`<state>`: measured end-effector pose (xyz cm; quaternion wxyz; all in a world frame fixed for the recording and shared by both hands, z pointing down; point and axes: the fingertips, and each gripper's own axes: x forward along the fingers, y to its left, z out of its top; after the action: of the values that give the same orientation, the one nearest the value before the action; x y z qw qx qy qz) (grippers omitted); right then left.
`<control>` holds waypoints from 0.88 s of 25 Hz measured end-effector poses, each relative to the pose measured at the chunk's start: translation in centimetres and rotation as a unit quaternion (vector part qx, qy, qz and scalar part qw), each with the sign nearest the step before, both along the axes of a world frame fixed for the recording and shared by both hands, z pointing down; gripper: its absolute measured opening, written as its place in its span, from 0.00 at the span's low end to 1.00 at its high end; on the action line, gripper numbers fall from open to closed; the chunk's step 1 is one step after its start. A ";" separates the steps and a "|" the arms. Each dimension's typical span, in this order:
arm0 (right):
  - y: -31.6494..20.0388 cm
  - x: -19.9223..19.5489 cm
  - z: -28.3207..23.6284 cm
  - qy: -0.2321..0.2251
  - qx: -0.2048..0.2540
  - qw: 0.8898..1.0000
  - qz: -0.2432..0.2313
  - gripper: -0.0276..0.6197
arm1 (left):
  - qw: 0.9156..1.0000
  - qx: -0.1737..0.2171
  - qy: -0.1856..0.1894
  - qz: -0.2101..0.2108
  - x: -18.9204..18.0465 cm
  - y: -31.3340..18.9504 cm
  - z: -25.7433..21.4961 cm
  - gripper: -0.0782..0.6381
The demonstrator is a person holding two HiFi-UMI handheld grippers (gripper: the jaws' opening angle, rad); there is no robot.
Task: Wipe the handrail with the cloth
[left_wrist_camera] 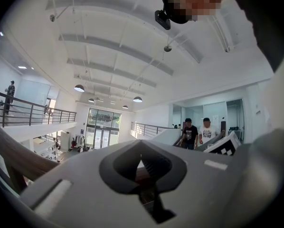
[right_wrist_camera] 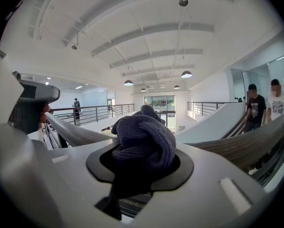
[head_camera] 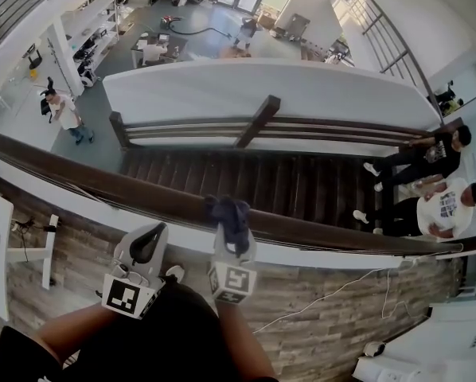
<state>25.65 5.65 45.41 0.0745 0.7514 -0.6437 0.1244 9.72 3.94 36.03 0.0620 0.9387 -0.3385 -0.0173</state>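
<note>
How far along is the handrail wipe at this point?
Done: the cloth is picked up, bunched in the right gripper. In hand: the head view shows it on top of the handrail, about midway along the visible stretch; the left gripper hangs empty beside it. Left: rail runs on to both sides, and nothing shows which part is already wiped.

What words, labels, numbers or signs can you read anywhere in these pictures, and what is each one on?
No legible words or numbers anywhere.
Cube on the left gripper: black-and-white square marker, no letters.
Cube on the right gripper: the same kind of marker, no letters.
Print on the white T-shirt: too small to read.
Print on the black T-shirt: too small to read.
</note>
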 end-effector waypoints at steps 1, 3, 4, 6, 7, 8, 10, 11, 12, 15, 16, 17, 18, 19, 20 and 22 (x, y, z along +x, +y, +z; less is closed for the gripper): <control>0.1 0.2 0.0 0.001 0.000 1.000 0.002 0.27 | 1.000 0.001 -0.002 0.001 0.1 0.0 0.1 0.11; 0.2 0.7 0.2 0.001 -0.001 1.000 0.007 0.27 | 1.000 0.002 -0.005 0.003 0.3 0.0 0.3 0.11; 0.3 0.9 0.2 0.001 -0.001 1.000 0.009 0.27 | 1.000 0.002 -0.006 0.003 0.4 0.0 0.5 0.11; 0.6 1.4 0.0 0.002 -0.001 1.000 0.015 0.27 | 1.000 0.001 -0.010 0.004 0.5 0.1 0.6 0.11; 0.7 1.6 -0.1 0.003 0.000 1.000 0.017 0.27 | 1.000 0.002 -0.009 0.005 0.6 0.2 0.5 0.11; 0.9 1.9 -0.2 0.004 0.000 1.000 0.019 0.27 | 1.000 0.005 -0.009 0.006 0.7 0.2 0.4 0.11; 1.1 2.4 -0.1 0.007 0.001 1.000 0.023 0.27 | 1.000 0.007 -0.015 0.007 0.8 0.3 0.5 0.11; 1.3 2.7 -0.1 0.008 0.001 1.000 0.026 0.27 | 1.000 0.006 -0.017 0.007 1.0 0.3 0.6 0.11; 1.4 3.0 -0.1 0.010 0.000 1.000 0.029 0.27 | 1.000 0.006 -0.018 0.007 1.1 0.3 0.5 0.11; 1.8 3.8 -0.2 0.020 0.001 0.999 0.035 0.27 | 1.000 0.005 -0.019 0.009 1.3 0.5 0.7 0.11; 1.9 4.0 -0.2 0.020 0.002 0.999 0.038 0.27 | 1.000 0.003 -0.019 0.009 1.3 0.5 0.8 0.11; 2.0 4.2 -0.2 0.018 0.003 0.999 0.041 0.27 | 1.000 0.002 -0.018 0.009 1.3 0.5 0.8 0.11; 2.1 4.5 -0.1 0.016 0.003 0.999 0.045 0.27 | 1.000 0.001 -0.018 0.008 1.4 0.4 0.7 0.11; 2.3 4.8 -0.1 0.014 0.004 0.999 0.049 0.27 | 1.000 0.001 -0.015 0.007 1.4 0.4 0.5 0.11; 2.4 5.1 -0.1 0.013 0.004 0.998 0.053 0.27 | 1.000 0.002 -0.012 0.006 1.5 0.4 0.4 0.11; 2.8 5.9 -0.3 0.012 0.005 0.998 0.063 0.27 | 1.000 0.003 -0.013 0.005 1.4 0.5 0.4 0.11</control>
<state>31.57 8.42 45.09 0.0702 0.7921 -0.5950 0.1166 11.14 4.45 36.41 0.0544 0.9407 -0.3348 -0.0058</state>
